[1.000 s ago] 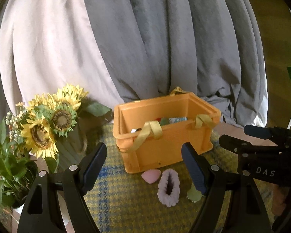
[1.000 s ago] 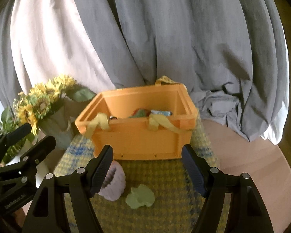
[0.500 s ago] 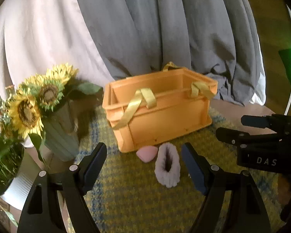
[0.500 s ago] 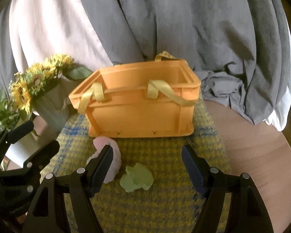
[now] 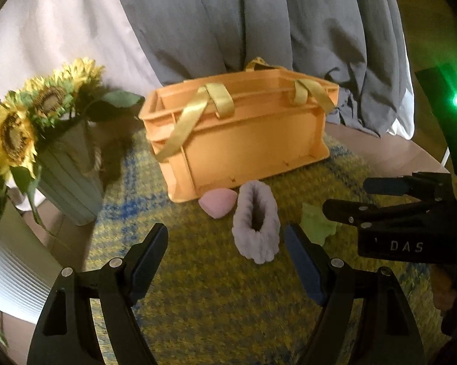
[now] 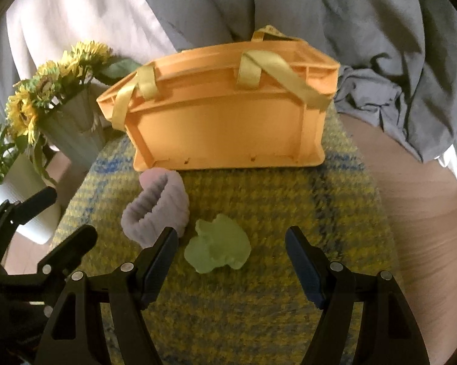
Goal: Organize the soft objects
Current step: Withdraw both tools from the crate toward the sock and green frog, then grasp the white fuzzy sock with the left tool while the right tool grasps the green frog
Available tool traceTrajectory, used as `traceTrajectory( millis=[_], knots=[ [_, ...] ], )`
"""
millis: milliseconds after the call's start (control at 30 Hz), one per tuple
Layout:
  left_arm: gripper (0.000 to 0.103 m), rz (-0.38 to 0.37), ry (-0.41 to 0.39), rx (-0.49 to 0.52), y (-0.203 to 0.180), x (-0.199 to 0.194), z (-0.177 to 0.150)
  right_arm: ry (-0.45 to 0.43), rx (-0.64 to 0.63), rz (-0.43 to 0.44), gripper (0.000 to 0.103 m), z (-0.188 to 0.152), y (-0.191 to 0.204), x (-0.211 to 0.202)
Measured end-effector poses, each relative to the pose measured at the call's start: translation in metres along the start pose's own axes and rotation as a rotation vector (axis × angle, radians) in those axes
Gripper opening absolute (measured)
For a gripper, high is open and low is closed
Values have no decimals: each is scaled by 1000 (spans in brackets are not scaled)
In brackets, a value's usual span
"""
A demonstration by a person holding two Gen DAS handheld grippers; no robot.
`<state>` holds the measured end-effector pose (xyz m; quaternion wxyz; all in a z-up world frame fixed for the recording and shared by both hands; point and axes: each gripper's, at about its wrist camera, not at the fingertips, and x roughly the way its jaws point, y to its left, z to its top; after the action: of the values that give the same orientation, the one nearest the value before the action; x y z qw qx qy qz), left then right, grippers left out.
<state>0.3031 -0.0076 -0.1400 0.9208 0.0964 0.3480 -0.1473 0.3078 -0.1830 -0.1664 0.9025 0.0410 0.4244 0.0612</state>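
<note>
An orange crate (image 5: 243, 143) with yellow ribbon handles stands on a yellow-and-blue woven mat (image 5: 204, 289); it also shows in the right wrist view (image 6: 228, 124). In front of it lie a fluffy lilac scrunchie (image 5: 256, 226) (image 6: 158, 208), a pink teardrop sponge (image 5: 217, 203) and a pale green soft piece (image 5: 315, 223) (image 6: 217, 248). My left gripper (image 5: 226, 261) is open and empty, just short of the scrunchie. My right gripper (image 6: 231, 261) is open and empty, with the green piece between its fingers' line.
A grey-green vase of sunflowers (image 5: 61, 152) (image 6: 70, 121) stands left of the crate. A white ribbed pot (image 5: 12, 276) sits at the far left. Grey and white draped cloth (image 5: 228, 15) hangs behind. Bare wooden table (image 6: 426, 228) lies right of the mat.
Both grippers have dropped lower and come closer to the mat and the soft objects. The crate's inside has gone out of sight. Both stay open.
</note>
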Motion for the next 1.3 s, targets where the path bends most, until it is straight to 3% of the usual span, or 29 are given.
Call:
traceTrajectory(
  millis=[300, 833, 1300],
  knots=[
    [78, -42, 52, 18, -2, 25, -8, 25, -23, 28, 74, 2, 5, 21],
    [64, -130, 87, -13, -7, 53, -6, 84, 53, 96, 69, 6, -3, 50],
    [28, -173, 115, -37, -7, 71, 0, 140, 88, 127, 54, 4, -8, 67]
  ],
)
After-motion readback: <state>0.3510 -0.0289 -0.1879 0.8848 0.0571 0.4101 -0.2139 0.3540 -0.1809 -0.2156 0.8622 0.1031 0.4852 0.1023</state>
